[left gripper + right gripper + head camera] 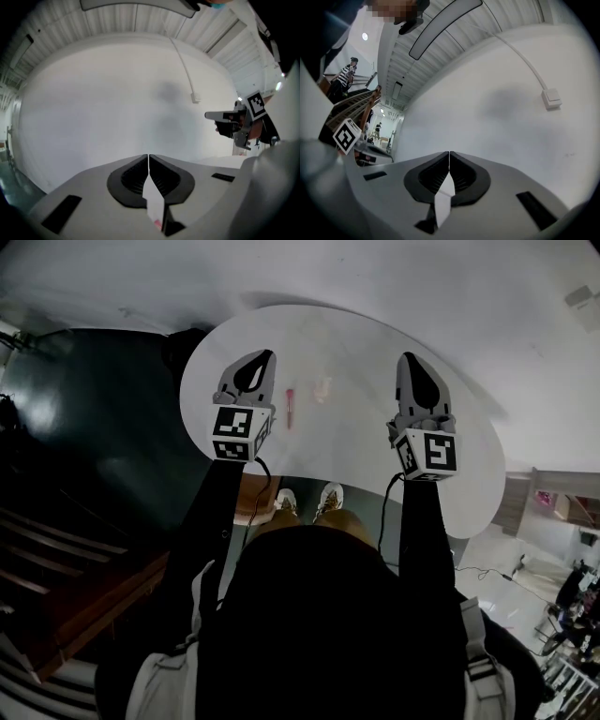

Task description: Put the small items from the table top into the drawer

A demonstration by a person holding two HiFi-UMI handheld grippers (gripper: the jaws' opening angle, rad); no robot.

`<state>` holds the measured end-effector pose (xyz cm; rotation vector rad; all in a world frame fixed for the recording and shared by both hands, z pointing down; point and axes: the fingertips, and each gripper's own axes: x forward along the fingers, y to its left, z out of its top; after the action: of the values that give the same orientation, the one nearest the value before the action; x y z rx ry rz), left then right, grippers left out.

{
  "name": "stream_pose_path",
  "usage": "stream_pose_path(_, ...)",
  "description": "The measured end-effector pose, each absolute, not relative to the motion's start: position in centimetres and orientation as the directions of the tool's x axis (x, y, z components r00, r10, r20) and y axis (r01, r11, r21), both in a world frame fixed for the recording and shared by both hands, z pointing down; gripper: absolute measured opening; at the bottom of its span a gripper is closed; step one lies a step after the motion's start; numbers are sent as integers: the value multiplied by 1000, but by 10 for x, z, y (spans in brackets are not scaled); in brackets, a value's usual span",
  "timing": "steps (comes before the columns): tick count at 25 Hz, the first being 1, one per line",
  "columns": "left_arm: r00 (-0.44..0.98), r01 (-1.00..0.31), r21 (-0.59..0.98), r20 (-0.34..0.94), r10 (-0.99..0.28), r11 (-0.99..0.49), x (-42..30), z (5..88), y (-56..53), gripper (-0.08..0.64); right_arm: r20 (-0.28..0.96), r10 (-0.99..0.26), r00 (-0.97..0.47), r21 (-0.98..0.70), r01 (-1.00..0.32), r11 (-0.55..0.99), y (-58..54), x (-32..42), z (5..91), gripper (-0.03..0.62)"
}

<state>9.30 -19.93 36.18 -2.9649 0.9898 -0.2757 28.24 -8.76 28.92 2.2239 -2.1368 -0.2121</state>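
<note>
Just beside the left gripper (pixel 263 359), a pink item (pixel 291 407)

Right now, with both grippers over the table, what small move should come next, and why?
Probably open the left gripper: its jaws are shut on nothing, and the slim red item lies on the table just beside it.

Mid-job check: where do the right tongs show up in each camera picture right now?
Head view: the right tongs are right of centre, over the white table.
Left gripper view: at the right edge, seen side-on.
Right gripper view: bottom centre, shut with nothing between them.
Shared landmark: the small wall box on its cable shows in both gripper views.
</note>
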Motion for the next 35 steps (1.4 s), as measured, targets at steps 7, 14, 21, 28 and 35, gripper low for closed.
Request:
stream_pose_path(7,693,-530,64,607,-389,-845,121,540,-172,141,-46,-999,23,130,-991,-29,-85,293,296,28)
stream_pose_path(14,507,-595,93,814,-283,-799,109,628,-162,172,-27,-999,23,131,-991,-26,-81,297,302,28)
stream_pose_path(21,454,-598,77,853,-258,-798,102,644,-152,135,-17,-1000,23,127,-992,-25,-81,297,309,28)
stream_pose_path(28,489,-573,92,836,-250,-814,107,640,-154,51,-18,-1000,20,124,-992,-22,-85,296,310,28)
stream_pose_path(35,693,-556,43,576,-434,-830,125,528,-189,51,-35,-999,-1,126,-992,-4,-92,292,305,28)
